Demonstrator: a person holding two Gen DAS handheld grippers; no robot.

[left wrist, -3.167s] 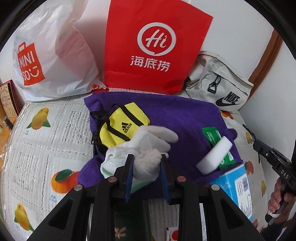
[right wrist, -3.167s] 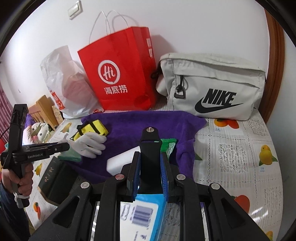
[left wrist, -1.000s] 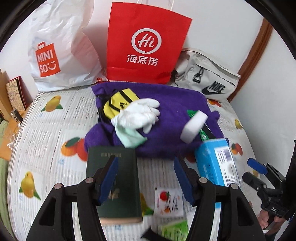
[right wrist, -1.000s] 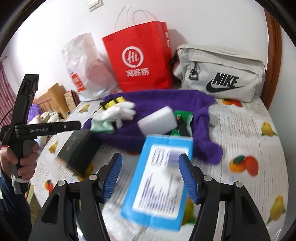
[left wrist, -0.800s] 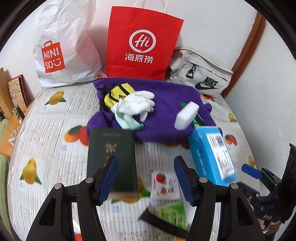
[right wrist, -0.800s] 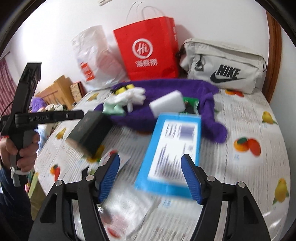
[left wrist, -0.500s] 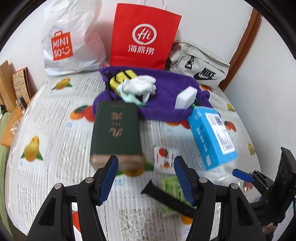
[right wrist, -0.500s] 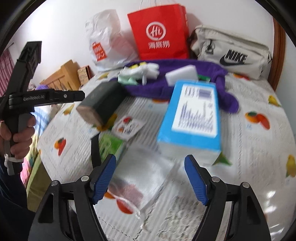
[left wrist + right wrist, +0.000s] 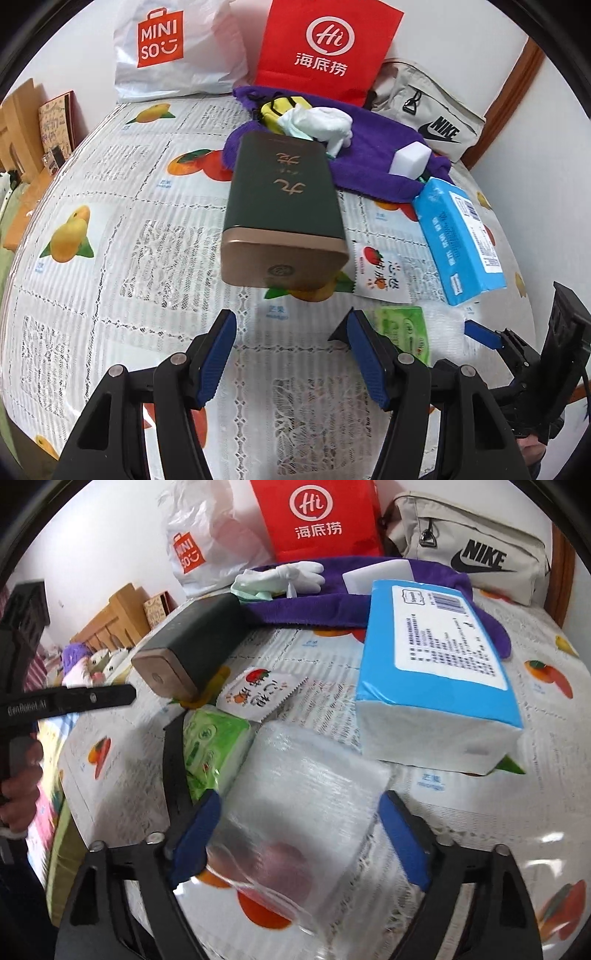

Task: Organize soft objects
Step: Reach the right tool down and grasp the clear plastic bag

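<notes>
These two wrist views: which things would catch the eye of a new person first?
The red paper bag against the back wall stands out most, with the purple towel spread in front of it. Nearer, a dark green box lies on the fruit-print tablecloth, and a blue tissue pack lies to its right. In the right wrist view, the open right gripper straddles a clear plastic pack.

"MINISO" stands in white on the orange patch of the white plastic bag [image 9: 177, 48] at eleven o'clock. The red paper bag [image 9: 325, 44] at twelve carries a circled "Hi" over "海底捞". "NIKE" with the swoosh marks the grey pouch [image 9: 439, 129] at two. "GenRobot.AI" runs along the left claw [image 9: 26, 707] at nine in the right wrist view.
</notes>
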